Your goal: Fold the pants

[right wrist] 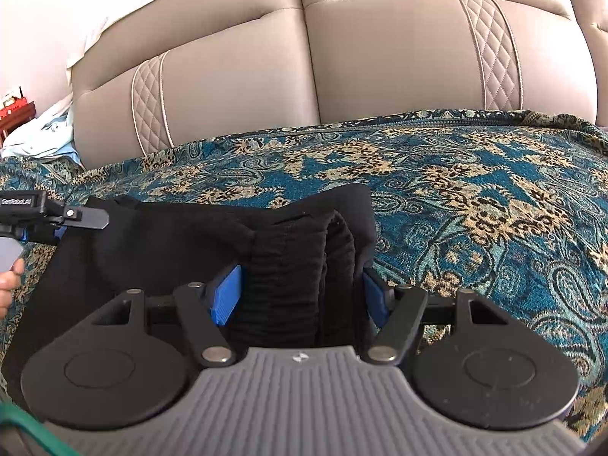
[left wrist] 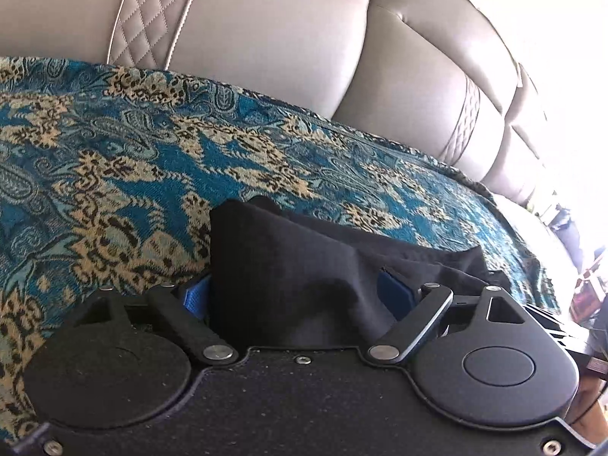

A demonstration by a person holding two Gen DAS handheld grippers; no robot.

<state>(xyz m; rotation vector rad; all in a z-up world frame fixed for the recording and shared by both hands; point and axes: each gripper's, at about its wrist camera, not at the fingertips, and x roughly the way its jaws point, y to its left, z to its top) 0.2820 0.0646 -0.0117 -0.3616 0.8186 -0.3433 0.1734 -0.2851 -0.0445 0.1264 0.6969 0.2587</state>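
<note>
Right wrist: pants [right wrist: 288, 266] inside gripper [right wrist: 300, 296]

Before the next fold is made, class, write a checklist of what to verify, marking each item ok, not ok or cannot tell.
1. Left tongs have black fabric pants between the blue pads: ok.
2. Right tongs have the ribbed black waistband between the pads: ok.
3. How firmly each pair of tongs pinches: cannot tell.
4. Pants lying flat and smooth: not ok, bunched at both grips.
5. Blue and gold patterned cover ahead bare of other items: ok.
6. Where the pant legs lie: cannot tell, out of view.
</note>
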